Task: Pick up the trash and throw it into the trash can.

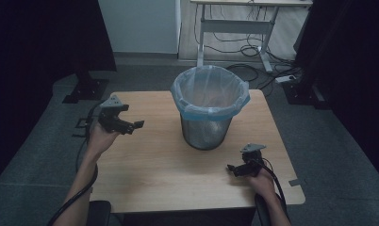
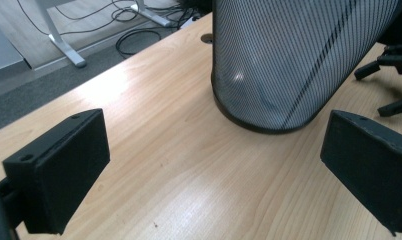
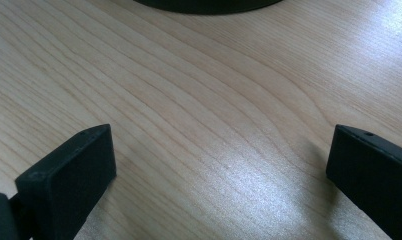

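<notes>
Bin (image 1: 207, 126) of black wire mesh stands upright near the middle of the wooden table (image 1: 154, 174), a little toward the far edge. Round body, narrowing slightly to a solid dark base ring. Pale blue plastic liner (image 1: 210, 96) inside it, folded over the rim and hanging down as a collar around the top part of the mesh. Something brownish shows dimly through the liner; too dim to identify.

Left gripper view: mesh wall (image 2: 289, 55) fills the upper right, liner faintly visible behind it, base ring resting on the wood. Right gripper view: a dark curved edge of the base (image 3: 209, 5) at the top of the frame.

Left gripper (image 1: 125, 123) held above the table to the left of the bin, well apart from it, jaws pointed toward it and spread wide with nothing between. Right gripper (image 1: 239, 168) low over the near right part of the table, nearer than the bin, jaws likewise wide apart over bare wood. A hand grips each tool; black cables trail back along the forearms.

Beyond the table: grey carpet, a white-framed desk (image 1: 234, 26) with loose cables (image 1: 253, 49) on the floor beneath.
</notes>
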